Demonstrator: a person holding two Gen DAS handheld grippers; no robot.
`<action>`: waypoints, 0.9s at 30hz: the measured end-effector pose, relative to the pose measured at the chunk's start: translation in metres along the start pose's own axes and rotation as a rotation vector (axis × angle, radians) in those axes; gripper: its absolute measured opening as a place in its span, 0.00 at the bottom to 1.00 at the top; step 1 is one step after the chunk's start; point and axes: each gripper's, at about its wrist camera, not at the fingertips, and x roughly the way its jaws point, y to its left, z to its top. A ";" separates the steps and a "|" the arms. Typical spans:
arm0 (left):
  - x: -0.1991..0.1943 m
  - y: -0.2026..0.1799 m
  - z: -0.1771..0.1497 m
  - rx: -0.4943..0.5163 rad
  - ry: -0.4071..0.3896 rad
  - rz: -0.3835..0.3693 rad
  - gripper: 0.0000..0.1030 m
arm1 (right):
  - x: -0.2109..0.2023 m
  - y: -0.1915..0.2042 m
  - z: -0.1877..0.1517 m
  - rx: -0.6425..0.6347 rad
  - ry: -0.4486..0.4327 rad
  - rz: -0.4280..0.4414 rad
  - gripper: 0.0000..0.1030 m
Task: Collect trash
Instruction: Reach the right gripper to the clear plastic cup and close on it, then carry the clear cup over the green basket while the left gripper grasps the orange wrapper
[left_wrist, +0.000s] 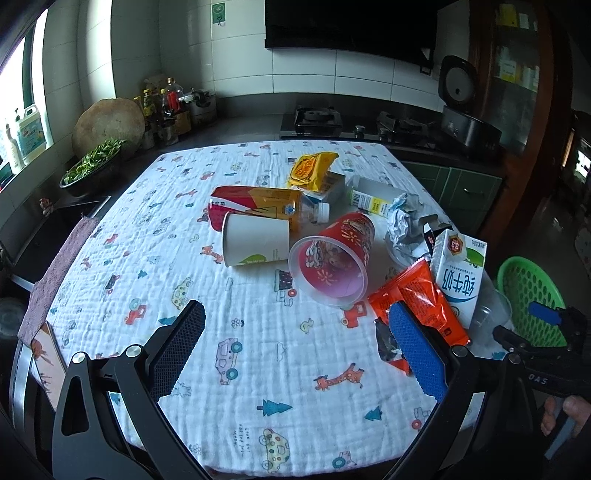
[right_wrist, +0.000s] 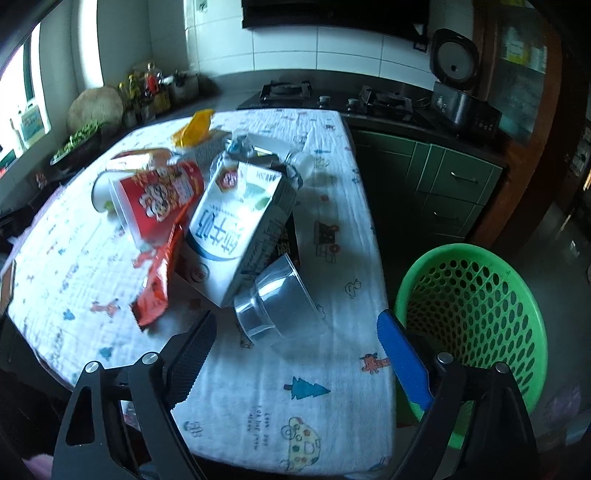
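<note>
A pile of trash lies on the table with the patterned cloth (left_wrist: 229, 302): a red printed plastic cup (left_wrist: 332, 262) on its side, a white paper cup (left_wrist: 255, 240), an orange-labelled bottle (left_wrist: 273, 206), a yellow wrapper (left_wrist: 312, 168), crumpled paper (left_wrist: 404, 225), an orange-red wrapper (left_wrist: 421, 302) and a white milk carton (left_wrist: 461, 273). My left gripper (left_wrist: 295, 350) is open and empty, just short of the pile. My right gripper (right_wrist: 299, 354) is open and empty, facing a clear plastic cup (right_wrist: 277, 299) that lies against the milk carton (right_wrist: 240, 225). A green perforated basket (right_wrist: 476, 317) stands right of the table.
A counter runs behind the table with a gas stove (left_wrist: 314, 118), a rice cooker (left_wrist: 465, 118), bottles (left_wrist: 166, 99) and a bowl of greens (left_wrist: 92, 166). Green cabinets (right_wrist: 443, 184) stand at the right. A small card (left_wrist: 46, 362) lies at the table's left edge.
</note>
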 end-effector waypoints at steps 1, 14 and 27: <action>0.001 -0.001 0.000 0.001 0.001 -0.003 0.95 | 0.003 0.001 0.000 -0.008 0.004 0.000 0.83; 0.019 -0.016 0.004 0.029 0.045 -0.068 0.95 | 0.035 0.011 -0.002 -0.103 0.048 -0.046 0.60; 0.054 -0.061 0.001 0.083 0.144 -0.235 0.94 | 0.007 -0.004 -0.010 -0.007 0.005 0.011 0.54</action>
